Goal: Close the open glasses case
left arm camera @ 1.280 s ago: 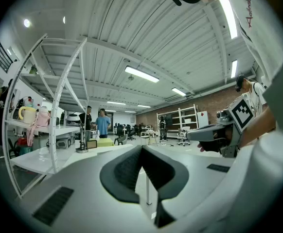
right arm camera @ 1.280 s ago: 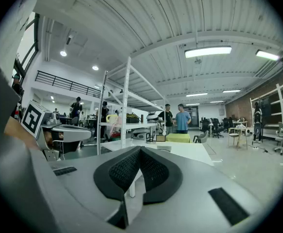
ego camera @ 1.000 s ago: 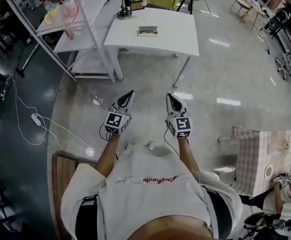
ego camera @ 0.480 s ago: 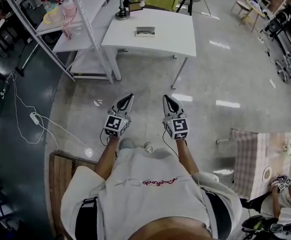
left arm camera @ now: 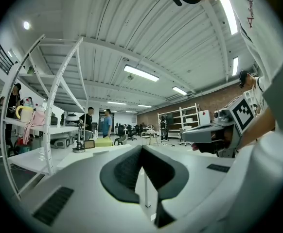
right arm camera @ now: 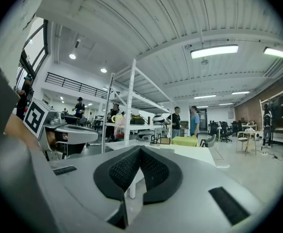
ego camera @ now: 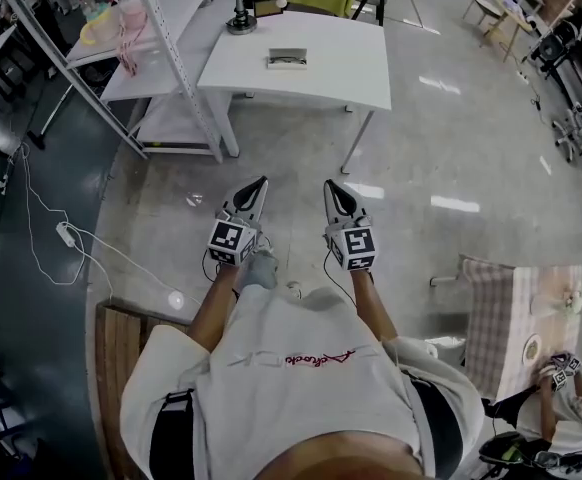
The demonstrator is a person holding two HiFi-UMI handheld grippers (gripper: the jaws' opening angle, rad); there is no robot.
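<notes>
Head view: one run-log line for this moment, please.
stage: pre-contact | left gripper: shut, empty | right gripper: shut, empty | glasses case: on white table, well ahead of both grippers

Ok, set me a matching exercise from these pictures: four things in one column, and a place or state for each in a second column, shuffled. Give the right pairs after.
Things:
1. glasses case
2. left gripper
3. power strip
4. checked cloth

Places or states:
A. lying on the dark floor at the left
B. resting on the white table
C. held in the air, jaws shut, nothing between them
D. spread out at the far right of the head view

Pairs: 1-B, 2-C, 3-A, 4-D
</notes>
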